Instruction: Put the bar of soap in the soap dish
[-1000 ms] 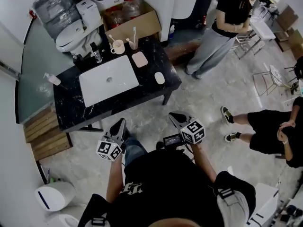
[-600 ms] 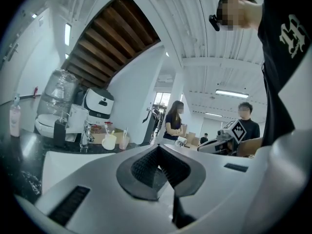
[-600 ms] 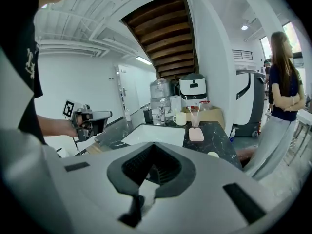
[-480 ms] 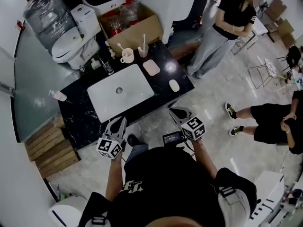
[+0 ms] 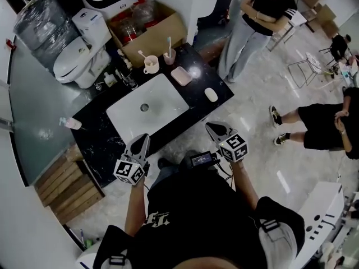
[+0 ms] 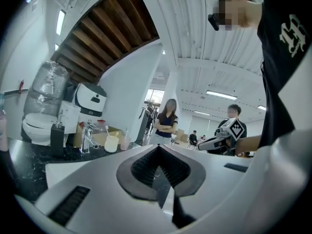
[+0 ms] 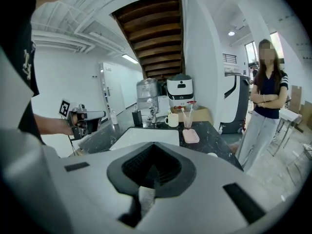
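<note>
A white oval bar of soap [image 5: 211, 94] lies on the black counter [image 5: 101, 142], near its right end. The pink soap dish [image 5: 180, 75] sits just behind it, beside the white sink basin [image 5: 147, 108]. In the right gripper view the dish [image 7: 190, 136] is ahead and the soap [image 7: 212, 154] just peeks over the jaws. My left gripper [image 5: 144, 137] is shut and empty at the counter's front edge. My right gripper [image 5: 211, 126] is shut and empty over the floor, short of the soap. Each gripper view shows its jaws closed, left [image 6: 158, 148] and right [image 7: 154, 145].
A mug [image 5: 150, 64] and a glass with a toothbrush [image 5: 169, 56] stand behind the basin by the faucet [image 5: 128, 78]. A toilet [image 5: 73, 58] and a cardboard box [image 5: 147, 21] are behind the counter. One person stands [image 5: 252, 21] by its right end; another sits [image 5: 331, 133] at the right.
The counter has drawn closer beneath me. Both grippers have moved forward toward its front edge, still shut and empty. The soap and dish have not moved on the counter.
</note>
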The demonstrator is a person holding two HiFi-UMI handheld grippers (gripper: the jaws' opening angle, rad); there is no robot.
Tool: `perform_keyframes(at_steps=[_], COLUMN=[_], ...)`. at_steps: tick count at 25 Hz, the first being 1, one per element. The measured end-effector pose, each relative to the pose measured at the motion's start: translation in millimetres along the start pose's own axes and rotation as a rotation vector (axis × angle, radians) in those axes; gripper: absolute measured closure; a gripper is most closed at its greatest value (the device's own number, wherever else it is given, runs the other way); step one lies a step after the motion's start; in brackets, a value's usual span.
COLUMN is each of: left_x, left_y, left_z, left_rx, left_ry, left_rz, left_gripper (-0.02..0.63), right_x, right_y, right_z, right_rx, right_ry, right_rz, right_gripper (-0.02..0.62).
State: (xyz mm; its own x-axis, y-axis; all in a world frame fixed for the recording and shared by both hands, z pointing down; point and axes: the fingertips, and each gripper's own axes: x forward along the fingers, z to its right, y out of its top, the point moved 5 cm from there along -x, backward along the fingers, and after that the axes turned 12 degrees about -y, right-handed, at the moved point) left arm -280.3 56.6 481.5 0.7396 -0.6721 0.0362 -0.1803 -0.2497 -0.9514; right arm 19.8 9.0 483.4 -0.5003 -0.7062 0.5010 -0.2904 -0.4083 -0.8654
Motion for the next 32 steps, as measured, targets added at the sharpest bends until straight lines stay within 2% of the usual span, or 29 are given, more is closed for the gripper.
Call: perform_keyframes(at_steps=[7,13,26,32], left_x=[19.8,41.1,74.7,83.8], left_y=[7.6,9.1,16.8,20.4], left_z=[-13.7,-29.0,-84.7,-105.3], left_rx=[0.009,0.02,-0.006,-0.024], left_ry=[-0.066,-0.092,-0.071,-0.051], left_rz=[-0.021,-0.056,-0.102,-0.099], left_gripper=[0.598,0.598,0.598,0.598], right_x=[3.2,31.7,105.0,142.9], right_y=[-2.1,1.3,-13.4,-19.4], right_z=[14.7,31.9,129.8,154.9], right_rx=[0.056,0.073,0.187,0.211], right_ry=[-0.091,-0.109,-0.275,-0.273], right_rz=[-0.022,-0.031,-0.247,-0.336], right_gripper=[0.592,0.592,0.592,0.592])
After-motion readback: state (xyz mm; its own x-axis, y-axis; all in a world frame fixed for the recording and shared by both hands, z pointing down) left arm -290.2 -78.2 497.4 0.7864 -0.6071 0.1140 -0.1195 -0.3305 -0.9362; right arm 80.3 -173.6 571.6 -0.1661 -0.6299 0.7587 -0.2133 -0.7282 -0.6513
